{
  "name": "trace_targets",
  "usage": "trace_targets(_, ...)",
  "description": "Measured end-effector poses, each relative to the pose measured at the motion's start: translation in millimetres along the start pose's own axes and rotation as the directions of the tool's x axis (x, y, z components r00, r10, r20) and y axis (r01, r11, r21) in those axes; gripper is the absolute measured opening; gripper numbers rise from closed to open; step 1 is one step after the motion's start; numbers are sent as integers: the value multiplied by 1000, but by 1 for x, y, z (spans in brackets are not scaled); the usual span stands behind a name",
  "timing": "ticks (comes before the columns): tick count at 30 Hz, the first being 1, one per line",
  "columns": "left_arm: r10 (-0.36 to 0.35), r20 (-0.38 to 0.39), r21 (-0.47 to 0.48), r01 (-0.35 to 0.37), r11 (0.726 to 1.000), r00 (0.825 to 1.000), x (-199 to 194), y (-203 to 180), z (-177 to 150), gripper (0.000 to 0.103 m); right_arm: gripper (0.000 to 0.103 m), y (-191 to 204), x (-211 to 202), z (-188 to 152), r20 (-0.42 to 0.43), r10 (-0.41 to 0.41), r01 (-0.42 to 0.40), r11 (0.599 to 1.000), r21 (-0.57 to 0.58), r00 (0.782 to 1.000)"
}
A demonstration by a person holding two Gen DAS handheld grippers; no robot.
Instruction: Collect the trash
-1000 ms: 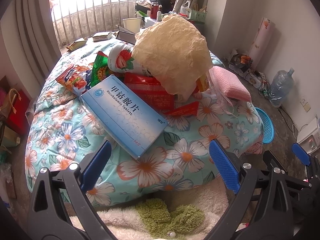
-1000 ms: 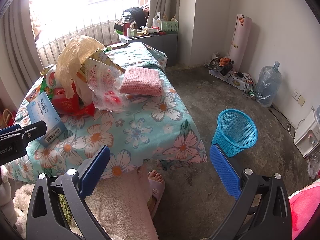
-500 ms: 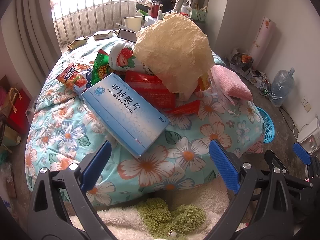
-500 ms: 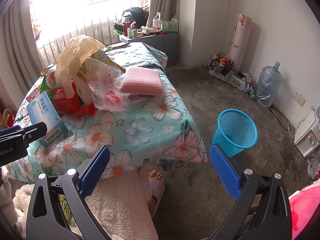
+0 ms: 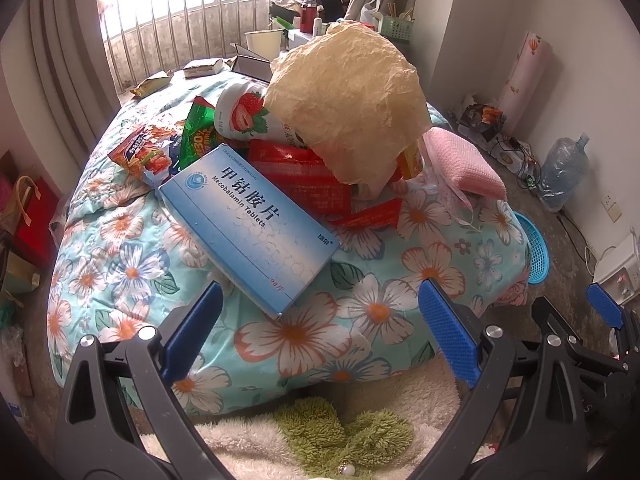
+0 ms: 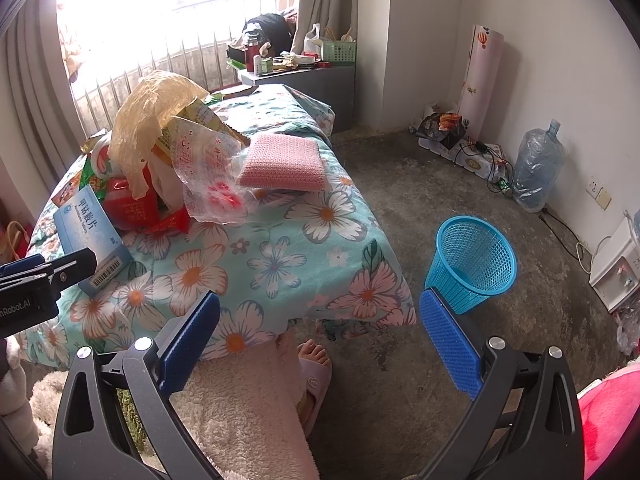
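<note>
Step in hand, as judged: approach, before the first pick. Nothing is collected yet; the blue mesh basket [image 6: 474, 262] on the concrete floor looks empty from the right wrist view.

Left gripper [image 5: 320, 330]: jaws wide, holding nothing, hovering just off the near edge of the bed [image 5: 360, 320], aimed at the blue tablet box [image 5: 248, 224]. Right gripper [image 6: 320, 334]: jaws wide, empty, hanging over the near right corner of the bed with the basket just beyond its right jaw.

Trash location: a heap on the floral quilt, left of centre. The tablet box lies nearest, tilted, its near corner hanging toward the bed edge. Behind it: red foil wrappers [image 5: 304, 176], a green snack bag [image 5: 198, 140], a white strawberry-print container [image 5: 244, 114], a crumpled yellowish paper [image 5: 348, 100] on top, and a clear printed plastic bag [image 6: 208, 176] to the right. A pink knitted cloth [image 6: 282, 160] lies right of the heap, probably not trash.

Next move, as judged: advance the left jaws over the box's near corner, close across its thin side, then carry it right to the basket.

Readable writing: box reads "甲钴胺片", "Mecobalamin Tablets", "90片"; a barcode on its end. Green bag shows "30". Left gripper body, seen in the right view, reads "…nRobot.AI".
</note>
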State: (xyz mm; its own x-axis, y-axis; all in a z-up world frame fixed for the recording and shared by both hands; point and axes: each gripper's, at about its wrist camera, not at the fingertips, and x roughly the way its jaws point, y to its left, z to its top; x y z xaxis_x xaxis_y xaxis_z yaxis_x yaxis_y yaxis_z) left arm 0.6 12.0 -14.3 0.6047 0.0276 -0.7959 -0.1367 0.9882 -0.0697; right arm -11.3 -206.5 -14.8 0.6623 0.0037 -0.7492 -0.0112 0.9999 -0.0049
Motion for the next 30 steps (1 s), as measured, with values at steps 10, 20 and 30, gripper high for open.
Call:
trace_targets(10,-48,34,27,47,999,998,9,11,14,94,98,11,12,8,-18,54,-53,998,25,998)
trace_targets(20,-172,195,80,159,984,966,11,34,41,94,97,42,25,16,26,16,-14,996,-91,1000)
trace_targets(30,-275,316,119,249,961,908,4,37,111,94,97,54,43,45,76,132,-126,989,-76,988)
